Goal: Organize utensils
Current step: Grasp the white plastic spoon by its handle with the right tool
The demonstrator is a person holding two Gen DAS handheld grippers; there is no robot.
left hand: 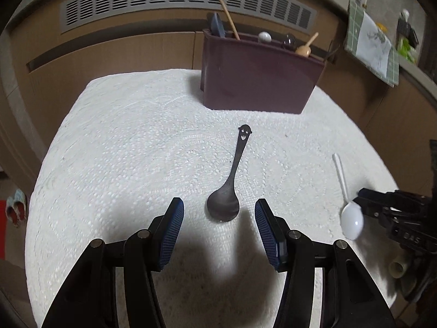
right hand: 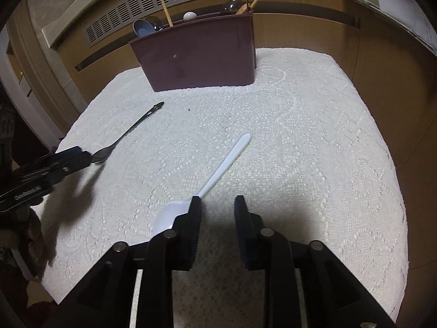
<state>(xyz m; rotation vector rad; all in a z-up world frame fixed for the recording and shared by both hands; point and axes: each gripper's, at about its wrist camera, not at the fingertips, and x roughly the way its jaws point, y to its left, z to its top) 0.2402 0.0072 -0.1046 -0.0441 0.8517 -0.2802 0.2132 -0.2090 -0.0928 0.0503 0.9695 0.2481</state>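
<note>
A dark metal spoon [left hand: 228, 188] with a smiley face on its handle lies on the white lace tablecloth [left hand: 136, 142], its bowl between the fingertips of my open left gripper [left hand: 219, 209]. The same spoon shows in the right wrist view [right hand: 128, 134]. A white plastic spoon [right hand: 215, 175] lies on the cloth; its bowl is just left of my open right gripper [right hand: 217, 205], touching the left finger. It also shows in the left wrist view [left hand: 348, 205], beside the right gripper [left hand: 382, 207]. A maroon utensil holder [left hand: 256, 73] stands at the back, also seen in the right wrist view [right hand: 196, 57].
The holder has several utensils in it: wooden spoons [left hand: 229, 19], a white one [left hand: 265, 37] and dark ladles [right hand: 230, 5]. A wood-panel wall with a vent grille [left hand: 188, 0] rises behind the table. A green-edged cloth [left hand: 371, 46] hangs at the right.
</note>
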